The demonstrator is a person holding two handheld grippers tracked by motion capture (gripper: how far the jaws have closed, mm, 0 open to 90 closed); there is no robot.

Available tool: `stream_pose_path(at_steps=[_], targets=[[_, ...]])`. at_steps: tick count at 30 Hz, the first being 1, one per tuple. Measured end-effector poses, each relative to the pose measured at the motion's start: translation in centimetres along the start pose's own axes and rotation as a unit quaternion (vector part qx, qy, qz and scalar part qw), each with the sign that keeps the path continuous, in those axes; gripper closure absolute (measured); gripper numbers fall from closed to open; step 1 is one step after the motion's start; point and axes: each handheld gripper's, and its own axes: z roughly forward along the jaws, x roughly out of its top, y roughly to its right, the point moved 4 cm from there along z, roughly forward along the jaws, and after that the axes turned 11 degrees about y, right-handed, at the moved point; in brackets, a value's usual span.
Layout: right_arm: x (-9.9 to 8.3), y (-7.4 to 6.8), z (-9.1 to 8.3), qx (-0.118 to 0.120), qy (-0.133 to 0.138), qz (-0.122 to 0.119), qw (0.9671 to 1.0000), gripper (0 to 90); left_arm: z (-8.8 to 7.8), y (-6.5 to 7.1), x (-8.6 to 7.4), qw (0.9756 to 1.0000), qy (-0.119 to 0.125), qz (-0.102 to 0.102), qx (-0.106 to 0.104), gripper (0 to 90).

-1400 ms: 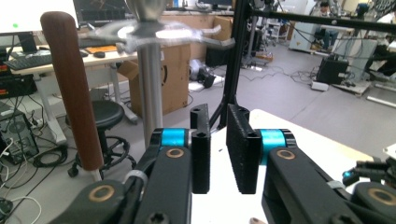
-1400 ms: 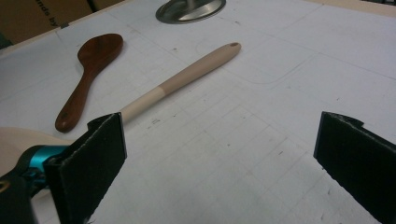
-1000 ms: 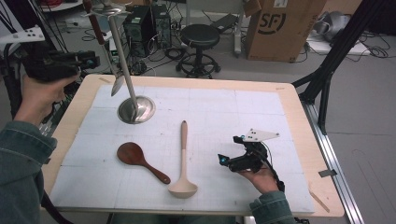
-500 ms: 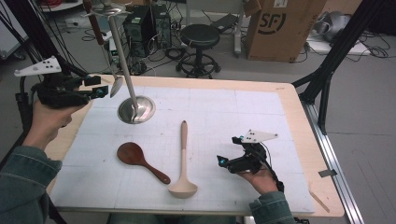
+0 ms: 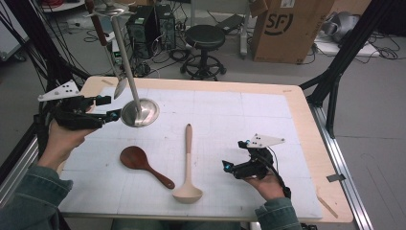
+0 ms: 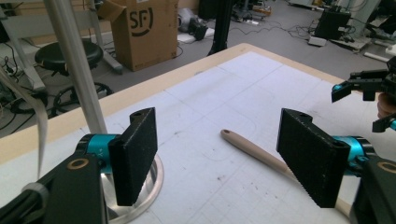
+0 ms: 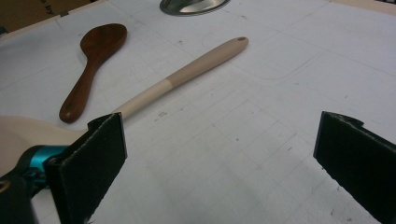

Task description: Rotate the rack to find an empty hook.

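Wooden utensils lie on the white mat — a pale ladle at centre and a dark wooden spoon at its nine o'clock. The left gripper hangs beside the steel stand at ten o'clock, its jaws just opened wide with nothing between them. The right gripper, jaws apart and empty, waits at the ladle's three o'clock. Likely step: reaching for a utensil — next, one gripper must straddle a handle.
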Motion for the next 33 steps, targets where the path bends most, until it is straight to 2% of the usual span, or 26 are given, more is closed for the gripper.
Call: stream_pose_path(at_steps=[11, 18, 26, 33], targets=[[0.0, -0.7, 0.4, 0.008, -0.004, -0.008, 0.9999, 1.5, -0.5, 1.3, -2.5, 0.9999, -0.013, -0.007, 0.001, 23.7], [0.0, -1.1, 0.7, 0.012, -0.009, -0.015, 0.9998, 1.7, -0.3, 2.4, -4.1, 0.9995, -0.032, -0.005, -0.007, 17.7], [-0.1, -1.3, 0.9, 0.012, -0.011, -0.015, 0.9998, 1.7, 0.0, 3.5, -5.7, 0.999, -0.044, -0.002, -0.014, 14.7], [-0.1, -1.2, 1.0, 0.009, -0.013, -0.016, 0.9997, 1.7, 0.3, 4.1, -6.9, 0.9987, -0.049, -0.007, -0.015, 11.5]])
